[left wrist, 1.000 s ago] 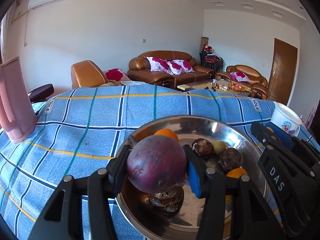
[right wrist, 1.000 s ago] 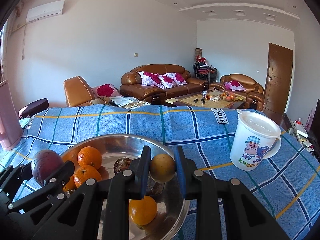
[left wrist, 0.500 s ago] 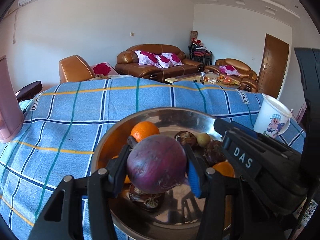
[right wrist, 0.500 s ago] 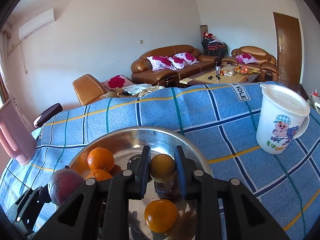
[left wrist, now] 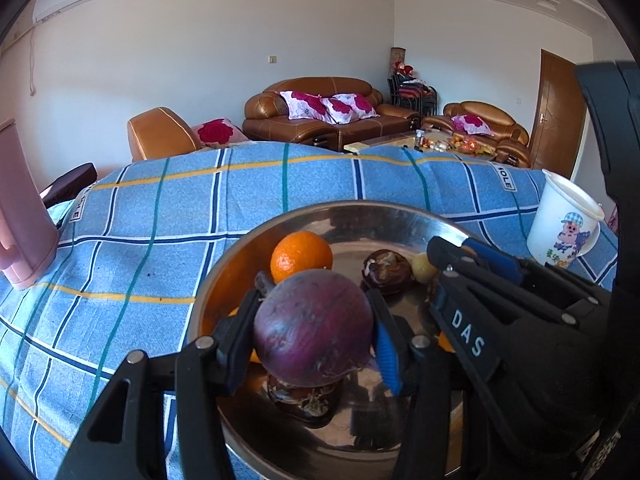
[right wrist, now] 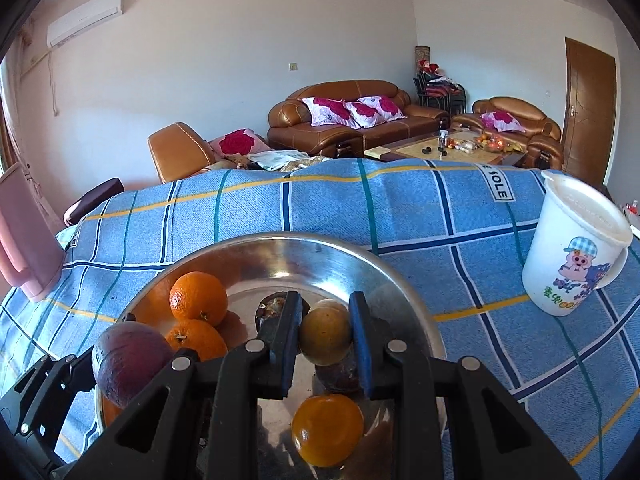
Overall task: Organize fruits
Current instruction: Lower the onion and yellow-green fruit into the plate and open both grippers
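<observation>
Both hand-held grippers have drifted slightly over the steel bowl (right wrist: 400, 276): left hand-held gripper (left wrist: 314, 332) still pinching a purple fruit (left wrist: 314, 326), right hand-held gripper (right wrist: 325, 338) a yellow-green fruit (right wrist: 325, 337) (neither released yet), oranges (right wrist: 198, 298) at ten o'clock.

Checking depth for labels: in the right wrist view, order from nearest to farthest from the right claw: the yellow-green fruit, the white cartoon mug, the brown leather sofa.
1. Round yellow-green fruit: between the right claw's fingers.
2. White cartoon mug: right, on the blue cloth.
3. Brown leather sofa: by the back wall.

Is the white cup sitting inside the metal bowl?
No, the white cup stands on the blue cloth, apart from the metal bowl.
</observation>
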`<state>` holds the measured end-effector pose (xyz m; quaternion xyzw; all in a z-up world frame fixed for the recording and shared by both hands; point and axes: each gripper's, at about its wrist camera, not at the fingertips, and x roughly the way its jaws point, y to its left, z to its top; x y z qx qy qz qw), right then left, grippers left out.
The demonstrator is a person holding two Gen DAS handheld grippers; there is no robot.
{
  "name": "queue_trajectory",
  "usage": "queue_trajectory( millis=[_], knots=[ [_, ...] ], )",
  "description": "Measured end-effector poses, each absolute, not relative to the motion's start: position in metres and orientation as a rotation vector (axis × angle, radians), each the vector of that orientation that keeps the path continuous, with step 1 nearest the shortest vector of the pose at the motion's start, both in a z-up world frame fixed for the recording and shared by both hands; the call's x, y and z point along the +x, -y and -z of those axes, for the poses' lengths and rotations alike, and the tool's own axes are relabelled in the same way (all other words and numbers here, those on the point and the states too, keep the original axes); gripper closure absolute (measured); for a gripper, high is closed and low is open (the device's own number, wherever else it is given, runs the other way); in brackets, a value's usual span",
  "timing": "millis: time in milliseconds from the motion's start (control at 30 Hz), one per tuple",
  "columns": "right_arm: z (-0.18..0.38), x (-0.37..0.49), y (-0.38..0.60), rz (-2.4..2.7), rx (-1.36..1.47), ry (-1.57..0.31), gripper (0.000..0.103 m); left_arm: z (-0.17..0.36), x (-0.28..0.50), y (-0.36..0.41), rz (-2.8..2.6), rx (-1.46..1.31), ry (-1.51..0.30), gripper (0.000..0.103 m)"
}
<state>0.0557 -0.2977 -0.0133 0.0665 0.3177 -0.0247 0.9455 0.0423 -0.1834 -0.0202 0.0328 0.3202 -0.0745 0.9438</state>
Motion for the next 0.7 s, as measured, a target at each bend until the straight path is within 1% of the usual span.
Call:
queue_trajectory(
  millis=[400,567,667,700],
  knots=[
    [0.0219,0.0644,0.3050,0.045,0.158,-0.702,0.076,0.0206,0.0413,0.1907,0.131,0.113,-0.653,0.049],
    [0.0227,0.0647,0.3029,0.019,0.156,-0.698,0.076,0.0208,0.0423,0.1910,0.130,0.116,-0.659,0.049],
    [0.0229,0.0637,0.3011,0.013,0.151,-0.696,0.074,0.0212,0.0437,0.1909,0.126,0.115,-0.669,0.045],
    [0.0225,0.0632,0.3003,0.011,0.146,-0.691,0.073,0.0213,0.0447,0.1910,0.124,0.114,-0.672,0.042]
  ],
)
